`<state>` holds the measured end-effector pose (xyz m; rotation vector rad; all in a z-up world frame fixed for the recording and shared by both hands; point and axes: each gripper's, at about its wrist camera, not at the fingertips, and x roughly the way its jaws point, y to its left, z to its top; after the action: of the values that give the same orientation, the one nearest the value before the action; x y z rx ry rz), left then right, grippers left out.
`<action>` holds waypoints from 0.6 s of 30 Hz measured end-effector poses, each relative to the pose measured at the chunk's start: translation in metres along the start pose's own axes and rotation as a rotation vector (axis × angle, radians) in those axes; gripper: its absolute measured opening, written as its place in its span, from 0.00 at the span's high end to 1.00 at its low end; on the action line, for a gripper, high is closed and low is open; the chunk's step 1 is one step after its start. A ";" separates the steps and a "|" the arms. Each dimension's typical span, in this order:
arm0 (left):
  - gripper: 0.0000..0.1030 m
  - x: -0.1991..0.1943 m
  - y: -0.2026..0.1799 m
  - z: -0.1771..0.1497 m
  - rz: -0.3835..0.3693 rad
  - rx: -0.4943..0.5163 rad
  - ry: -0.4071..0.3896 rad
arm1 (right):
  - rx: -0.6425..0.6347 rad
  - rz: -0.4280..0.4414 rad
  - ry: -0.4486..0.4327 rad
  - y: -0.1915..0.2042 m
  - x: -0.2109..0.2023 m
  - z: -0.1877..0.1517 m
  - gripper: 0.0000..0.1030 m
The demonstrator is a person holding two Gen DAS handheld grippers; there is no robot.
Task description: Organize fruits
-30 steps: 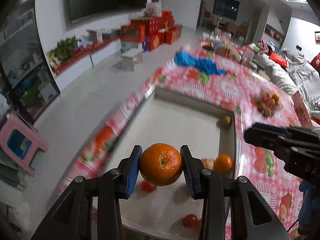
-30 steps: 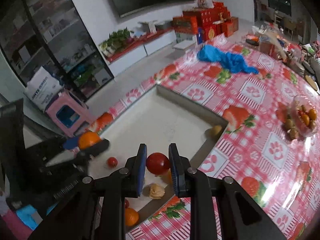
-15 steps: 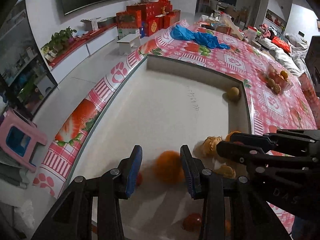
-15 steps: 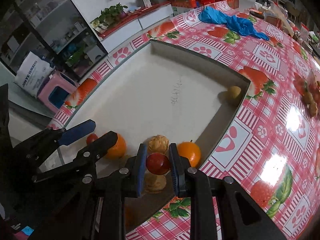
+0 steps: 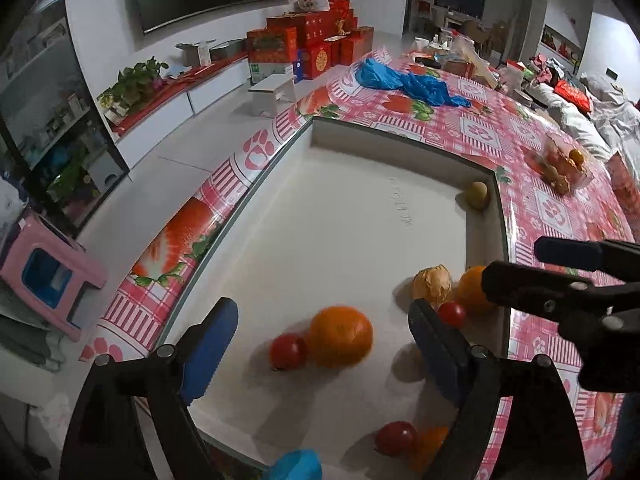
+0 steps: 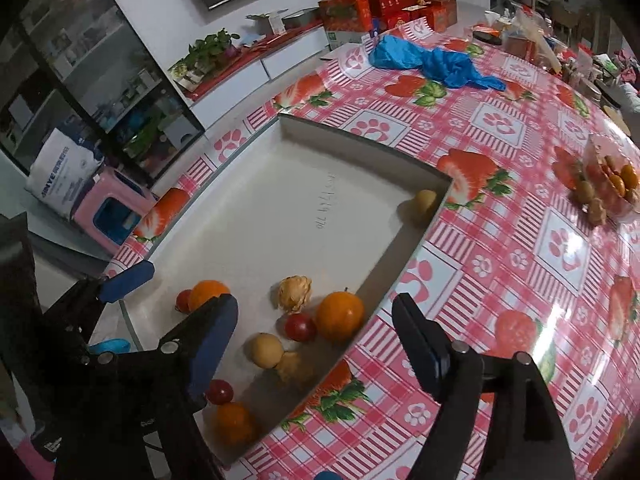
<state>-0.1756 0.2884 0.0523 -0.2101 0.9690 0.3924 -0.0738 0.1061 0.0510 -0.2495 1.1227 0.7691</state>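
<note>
A white shallow tray (image 5: 340, 220) sits on the strawberry-print tablecloth. My left gripper (image 5: 322, 346) hangs over its near end with jaws opening wide. A large orange (image 5: 341, 336) lies loose on the tray floor between the fingers, blurred and untouched, next to a small red tomato (image 5: 288, 351). My right gripper (image 6: 316, 340) is opening too, above the tray's near right wall. A red tomato (image 6: 300, 326) lies free below it, beside another orange (image 6: 340, 316) and a papery husked fruit (image 6: 295, 293). A pale round fruit (image 6: 266, 350) lies nearby.
A yellowish fruit (image 5: 476, 195) rests in the tray's far corner. A clear tub of fruit (image 6: 612, 184) stands at the right on the table. Blue cloth (image 5: 408, 84) lies at the back. The table edge runs along the left, with a pink stool (image 5: 44, 276) on the floor.
Both grippers sank over the tray and opened. The orange left the left gripper's pads and the red tomato left the right one's; both now lie in the tray.
</note>
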 end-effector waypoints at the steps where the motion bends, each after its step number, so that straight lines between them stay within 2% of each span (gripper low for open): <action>1: 0.00 0.000 -0.001 0.000 -0.003 0.001 0.004 | -0.001 -0.007 0.001 -0.001 -0.001 -0.001 0.14; 2: 0.00 -0.002 -0.002 -0.001 -0.009 0.002 -0.002 | -0.005 -0.016 0.002 -0.001 -0.002 -0.002 0.12; 4: 0.00 -0.002 -0.005 -0.003 -0.019 0.013 0.015 | -0.015 -0.036 0.004 -0.001 -0.003 -0.005 0.00; 9: 0.00 -0.005 -0.012 -0.007 -0.028 0.034 0.033 | -0.050 -0.102 0.011 -0.001 -0.006 -0.011 0.00; 18: 0.00 -0.015 -0.023 -0.016 -0.009 0.070 0.045 | -0.112 -0.139 0.026 0.002 -0.011 -0.024 0.00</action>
<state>-0.1856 0.2580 0.0553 -0.1603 1.0236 0.3466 -0.0945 0.0905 0.0503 -0.4284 1.0756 0.7075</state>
